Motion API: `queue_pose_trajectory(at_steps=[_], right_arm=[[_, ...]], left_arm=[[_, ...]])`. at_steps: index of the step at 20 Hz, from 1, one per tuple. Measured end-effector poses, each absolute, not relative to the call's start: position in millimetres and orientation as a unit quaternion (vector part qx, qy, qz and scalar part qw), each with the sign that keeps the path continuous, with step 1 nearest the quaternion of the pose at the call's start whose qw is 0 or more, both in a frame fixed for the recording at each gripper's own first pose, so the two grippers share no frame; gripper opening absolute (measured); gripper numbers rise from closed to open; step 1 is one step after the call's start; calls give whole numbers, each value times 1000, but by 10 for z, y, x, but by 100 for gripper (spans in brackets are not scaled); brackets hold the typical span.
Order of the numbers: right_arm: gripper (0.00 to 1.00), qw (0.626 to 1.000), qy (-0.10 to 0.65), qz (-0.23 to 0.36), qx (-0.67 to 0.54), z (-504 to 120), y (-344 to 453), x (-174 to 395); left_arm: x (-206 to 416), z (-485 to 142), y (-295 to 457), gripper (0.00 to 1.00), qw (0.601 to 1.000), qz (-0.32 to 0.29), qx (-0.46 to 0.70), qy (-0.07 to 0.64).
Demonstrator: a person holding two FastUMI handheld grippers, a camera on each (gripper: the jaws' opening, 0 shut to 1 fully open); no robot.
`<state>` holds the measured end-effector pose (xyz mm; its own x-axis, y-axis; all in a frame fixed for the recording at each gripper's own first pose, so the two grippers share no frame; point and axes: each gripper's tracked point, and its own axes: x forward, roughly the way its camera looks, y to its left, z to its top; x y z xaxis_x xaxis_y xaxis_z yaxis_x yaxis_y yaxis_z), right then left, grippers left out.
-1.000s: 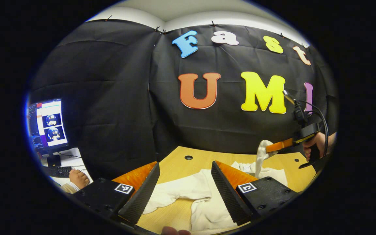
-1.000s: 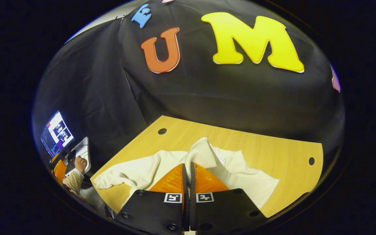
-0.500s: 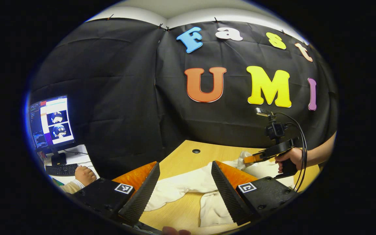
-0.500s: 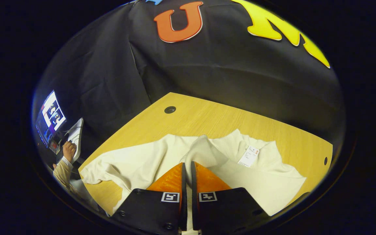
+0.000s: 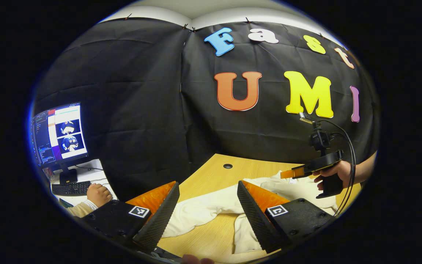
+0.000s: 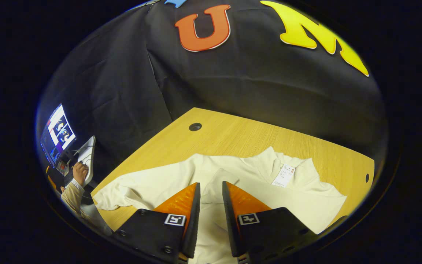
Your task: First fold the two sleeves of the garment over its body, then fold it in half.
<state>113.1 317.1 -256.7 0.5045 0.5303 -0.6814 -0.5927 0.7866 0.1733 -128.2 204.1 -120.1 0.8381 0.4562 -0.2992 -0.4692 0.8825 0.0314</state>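
Note:
A cream long-sleeved garment (image 6: 258, 183) lies spread on the wooden table (image 6: 240, 135), neck and white tag (image 6: 283, 175) toward the far side. One sleeve (image 6: 221, 175) lies folded across the body, just ahead of my right gripper (image 6: 211, 184), whose jaws stand slightly apart with nothing pressed between them. The other sleeve (image 6: 130, 190) stretches out to the left. In the left gripper view my left gripper (image 5: 207, 185) hovers wide open over the outstretched sleeve (image 5: 203, 209). Farther right, a hand (image 5: 339, 172) holds the right gripper (image 5: 294, 172) above the garment.
Off the table's left end stand a lit monitor (image 5: 59, 134) and a keyboard (image 5: 71, 188), with another person's hand (image 5: 99, 194) beside it. Cable holes (image 6: 195, 127) mark the table's far corners. Bare wood runs along the far edge by the black wall.
My right gripper carried the lifted sleeve down onto the garment's body, then opened and let it go. My left gripper stayed open and drifted slightly.

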Motion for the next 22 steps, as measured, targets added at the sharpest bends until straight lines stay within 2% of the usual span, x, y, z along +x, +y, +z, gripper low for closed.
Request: queue_pose_trajectory(at_steps=[2, 3, 4, 5, 6, 8, 9, 10, 12, 13, 15, 17, 18, 19, 20, 22], right_arm=[[53, 872, 358, 331, -41, -2364, 3085, 1024], [70, 875, 347, 334, -38, -2237, 3043, 953], [67, 880, 334, 337, -36, -2100, 3000, 898], [70, 883, 321, 341, -31, -1961, 2961, 829], [78, 886, 309, 345, -26, -1820, 2920, 754], [77, 892, 284, 352, -20, -1560, 2834, 632], [82, 893, 276, 355, -16, -1443, 2794, 559], [82, 894, 270, 358, -10, -1341, 2752, 480], [77, 895, 261, 361, -3, -1188, 2645, 348], [82, 897, 259, 358, -2, -1146, 2569, 310], [83, 900, 259, 351, -8, -1114, 2426, 237], [78, 903, 261, 342, -15, -1119, 2290, 197], [83, 904, 264, 336, -18, -1140, 2230, 183], [79, 905, 267, 330, -21, -1159, 2156, 172], [83, 908, 270, 320, -31, -1208, 2070, 136], [82, 909, 285, 302, -39, -1320, 1937, 106]], left_arm=[[-1302, -1257, 2138, 100, 959, 241, -17, 147], [-1324, -1262, 2165, 100, 960, 241, -15, 145], [-1345, -1249, 2191, 100, 960, 241, -14, 143], [-1388, -1267, 2237, 100, 959, 243, -11, 143], [-1470, -1336, 2319, 100, 958, 247, -8, 147], [-1626, -1436, 2461, 100, 955, 253, -2, 155], [-1708, -1494, 2545, 100, 953, 256, 3, 163], [-1792, -1580, 2607, 100, 951, 257, 9, 171], [-1934, -1832, 2724, 100, 947, 252, 20, 197], [-2019, -1946, 2795, 100, 945, 249, 29, 211], [-2146, -2198, 2900, 100, 941, 236, 45, 238], [-2239, -2485, 2992, 100, 938, 214, 58, 268], [-2280, -2635, 3057, 100, 937, 202, 65, 279], [-2304, -2784, 3109, 100, 935, 191, 66, 291], [-2335, -2934, 3175, 100, 934, 182, 63, 301], [-2365, -3188, 3255, 100, 929, 169, 51, 325]])
